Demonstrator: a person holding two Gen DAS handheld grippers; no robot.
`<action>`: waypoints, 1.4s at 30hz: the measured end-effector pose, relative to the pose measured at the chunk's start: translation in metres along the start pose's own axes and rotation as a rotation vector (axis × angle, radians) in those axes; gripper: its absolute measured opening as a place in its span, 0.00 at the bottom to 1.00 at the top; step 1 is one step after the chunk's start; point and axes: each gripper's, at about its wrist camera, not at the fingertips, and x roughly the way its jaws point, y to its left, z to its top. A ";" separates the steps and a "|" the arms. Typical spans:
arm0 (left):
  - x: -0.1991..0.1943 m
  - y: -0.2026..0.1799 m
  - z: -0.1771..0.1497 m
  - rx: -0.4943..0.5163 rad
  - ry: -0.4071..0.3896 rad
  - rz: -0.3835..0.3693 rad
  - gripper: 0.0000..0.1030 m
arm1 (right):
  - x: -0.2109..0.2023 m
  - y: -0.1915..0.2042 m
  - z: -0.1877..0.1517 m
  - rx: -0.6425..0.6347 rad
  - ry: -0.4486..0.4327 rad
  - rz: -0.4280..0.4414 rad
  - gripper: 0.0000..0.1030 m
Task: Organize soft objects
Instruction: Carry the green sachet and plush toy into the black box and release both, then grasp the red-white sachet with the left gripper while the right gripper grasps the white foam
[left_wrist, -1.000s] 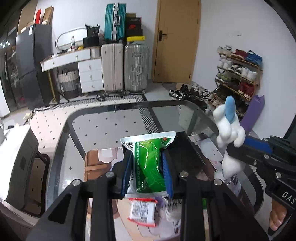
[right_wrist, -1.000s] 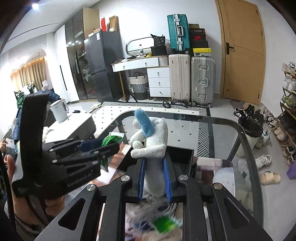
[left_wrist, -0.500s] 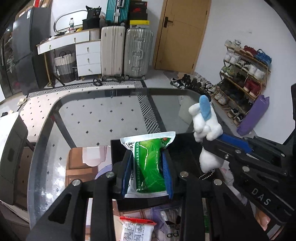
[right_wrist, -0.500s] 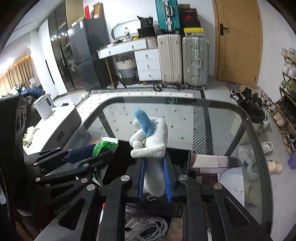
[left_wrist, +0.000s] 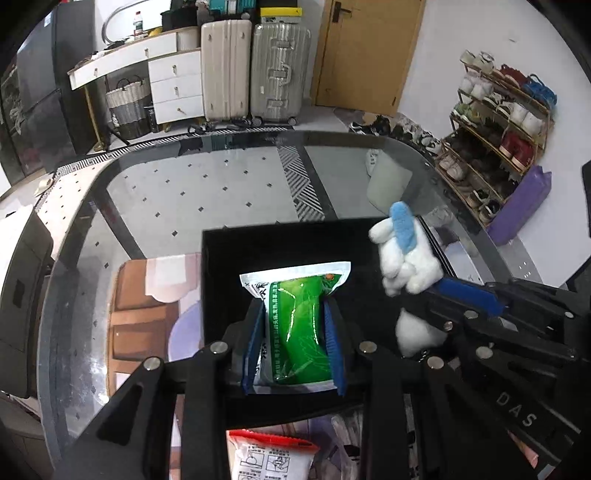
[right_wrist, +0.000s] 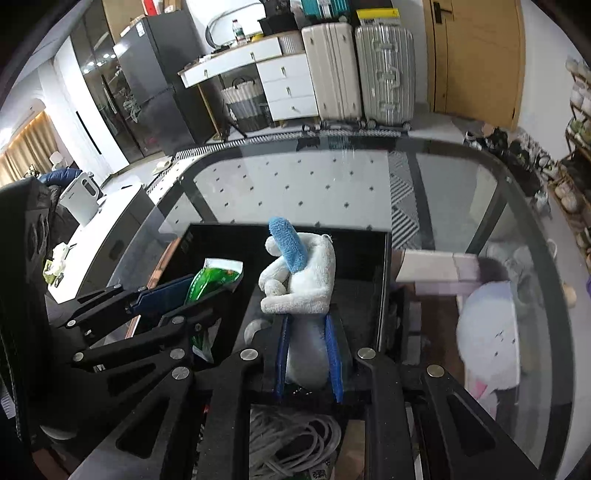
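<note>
Two soft things — left gripper (left_wrist: 293, 345) pinching a glossy green packet (left_wrist: 295, 325), right gripper (right_wrist: 308, 356) a white plush (right_wrist: 301, 284).

right claw (right_wrist: 308, 354) — clamped on white plush toy (right_wrist: 303, 280) | above black box (right_wrist: 354, 243)

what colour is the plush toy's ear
Blue, on a white plush toy; clearest in the right wrist view.

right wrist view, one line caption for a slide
Right gripper holds a plush toy over a black box.
</note>
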 end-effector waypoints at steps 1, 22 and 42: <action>0.001 0.000 0.000 -0.001 0.004 -0.001 0.29 | 0.000 -0.001 -0.001 0.001 0.005 -0.001 0.18; -0.039 0.009 -0.004 0.026 -0.051 0.005 0.75 | -0.054 0.003 -0.014 -0.002 -0.050 0.036 0.46; -0.054 0.037 -0.077 0.100 0.035 0.040 0.79 | -0.083 -0.032 -0.092 0.019 0.032 -0.017 0.46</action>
